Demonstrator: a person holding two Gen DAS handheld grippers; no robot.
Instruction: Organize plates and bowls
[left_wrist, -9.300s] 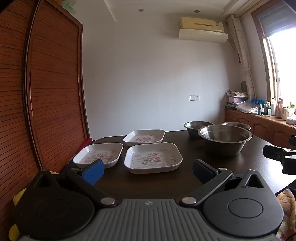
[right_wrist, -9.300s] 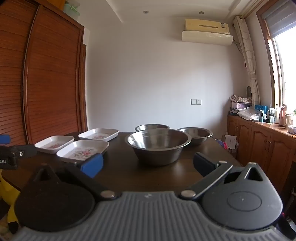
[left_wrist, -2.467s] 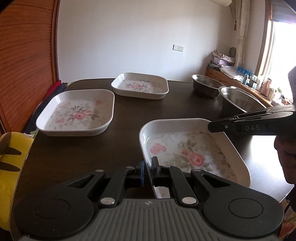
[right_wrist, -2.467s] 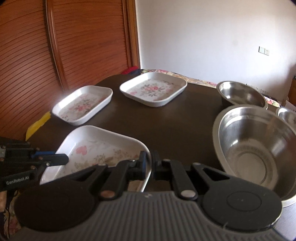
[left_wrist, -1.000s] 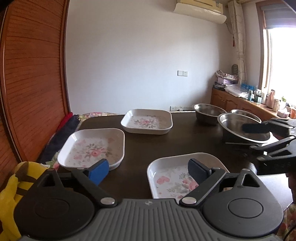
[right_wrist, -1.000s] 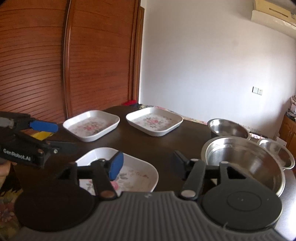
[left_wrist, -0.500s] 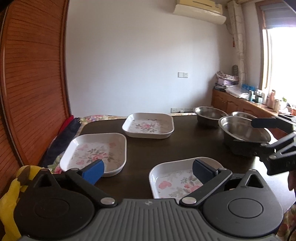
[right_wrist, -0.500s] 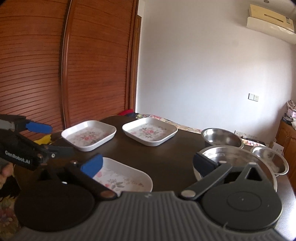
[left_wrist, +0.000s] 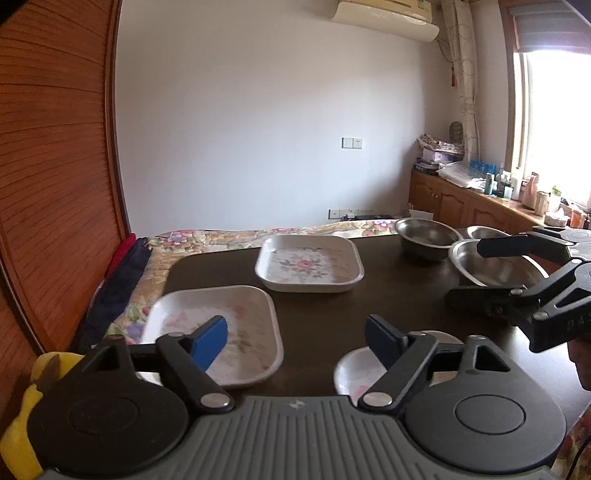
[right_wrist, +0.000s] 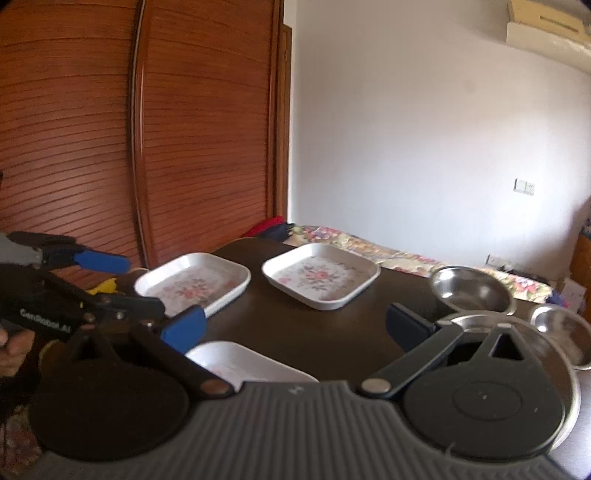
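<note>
Both grippers have let go of the near plate (left_wrist: 369, 373) since a couple secs back, when each pinched its rim; it now sits flat at the table's near edge, w/ nothing gripping it. Left gripper (left_wrist: 297, 338) has lifted back, fingers spread wide, nothing between them. Right gripper (right_wrist: 293, 328) jaws have just been opening and stand fully apart, also empty; the plate lies below and between them, untouched.

Other two floral plates: left plate (left_wrist: 214, 328) just left of the near one, partly behind the left gripper's blue pad; far plate (left_wrist: 308, 267) further back toward the table's middle. All three apart, not stacked.

Steel bowls at the table's right side: small bowl (right_wrist: 471, 290) at the back, big bowl (left_wrist: 491, 266) nearer, third bowl (right_wrist: 565, 332) at far right, close by the big one; can't tell if they touch.

Dark wood table (left_wrist: 388, 295). Slatted wood wardrobe (right_wrist: 166, 147) at left, floral bedspread (left_wrist: 229, 238) behind the table, AC unit (left_wrist: 384, 18) high on the white wall, cluttered wood cabinet (left_wrist: 461, 206) under the window. Person's fingers (right_wrist: 14, 347) show at the left gripper's handle in the right wrist view.
</note>
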